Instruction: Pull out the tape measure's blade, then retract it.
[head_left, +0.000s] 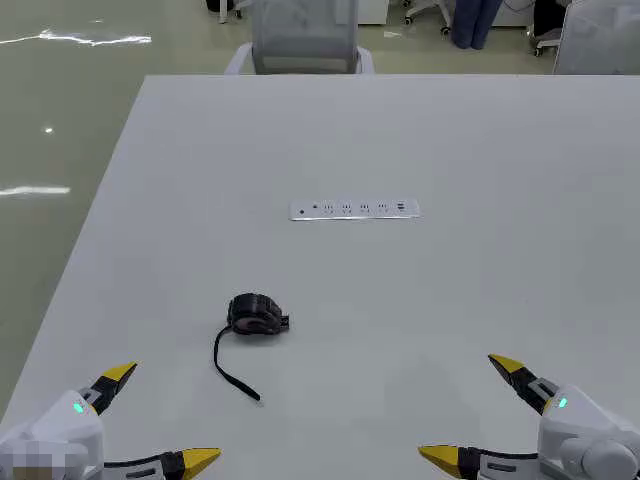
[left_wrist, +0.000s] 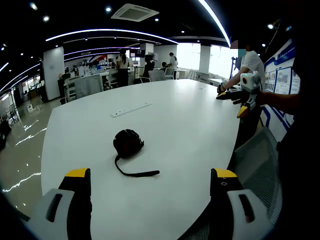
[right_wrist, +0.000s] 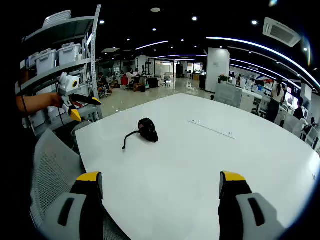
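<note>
Spreading across the head view, one white worktop (head_left: 480, 150) carries one power strip (head_left: 354, 210) at centre. Two grippers sit at the bottom corners, the left gripper (head_left: 165, 414) lower left and the right gripper (head_left: 468, 408) lower right. Both have their jaws spread wide, holding and touching nothing. One black tape measure (head_left: 257, 314) lies lower left of centre, near the left gripper and well apart from the right, its strap (head_left: 232, 372) trailing toward the bottom edge.

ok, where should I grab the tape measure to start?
Grip the tape measure by its compact black case, jaws straddling it from above, likely with the left hand-held gripper, which is open and nearer. The thin strap trails loose toward you; it's too slack to hold by.
</note>
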